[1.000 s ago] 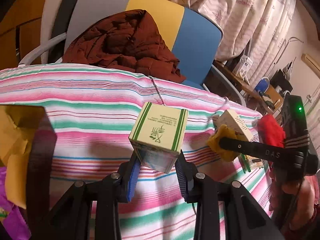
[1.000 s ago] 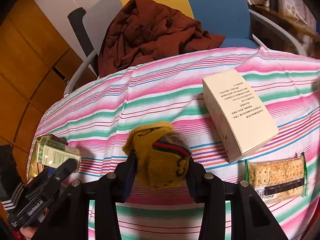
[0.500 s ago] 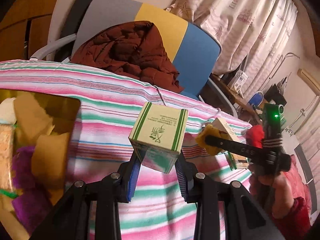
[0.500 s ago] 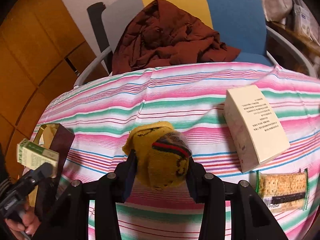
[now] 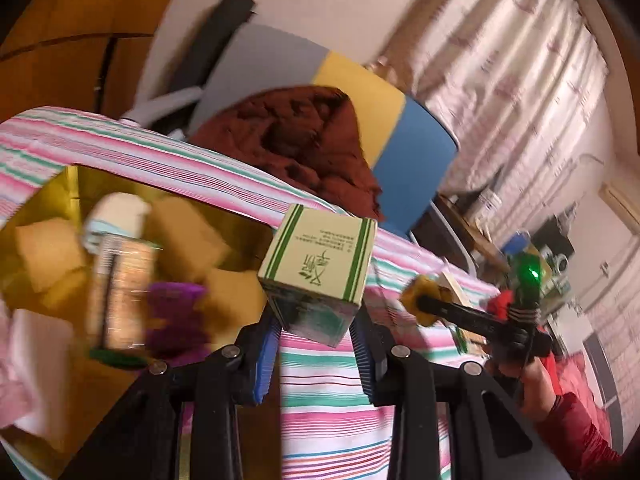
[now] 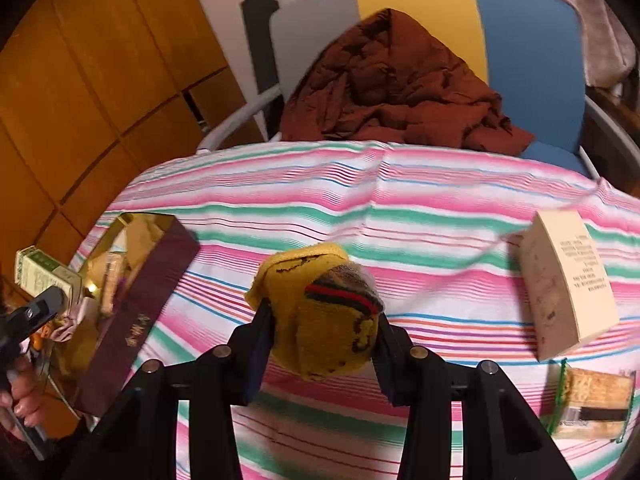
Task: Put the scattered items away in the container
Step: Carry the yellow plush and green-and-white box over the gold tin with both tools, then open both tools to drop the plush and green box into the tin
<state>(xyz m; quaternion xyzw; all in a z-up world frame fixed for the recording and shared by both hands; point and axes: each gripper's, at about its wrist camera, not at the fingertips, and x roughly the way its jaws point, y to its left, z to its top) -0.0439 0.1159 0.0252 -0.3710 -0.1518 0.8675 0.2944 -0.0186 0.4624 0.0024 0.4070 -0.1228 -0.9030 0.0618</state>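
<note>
My left gripper (image 5: 316, 332) is shut on a small green-striped carton (image 5: 320, 264) and holds it in the air at the right edge of the gold-lined container (image 5: 72, 184). The container (image 6: 160, 280) has dark purple walls and holds several items. My right gripper (image 6: 320, 344) is shut on a yellow knitted cloth (image 6: 320, 320) with a red and dark stripe, above the striped tablecloth. The carton also shows in the right wrist view (image 6: 40, 276), at the container's far side. The right gripper shows in the left wrist view (image 5: 424, 304) with the yellow cloth.
A cream box (image 6: 568, 280) and a cracker packet (image 6: 592, 404) lie on the striped tablecloth (image 6: 360, 208) at the right. A chair (image 6: 460, 20) with a brown jacket (image 6: 392, 92) stands behind the table. Wooden panels (image 6: 80, 80) are at the left.
My left gripper has carried the carton leftward to the container, which now fills the left of its view. My right gripper has moved left with the yellow cloth, and the container has come into its view.
</note>
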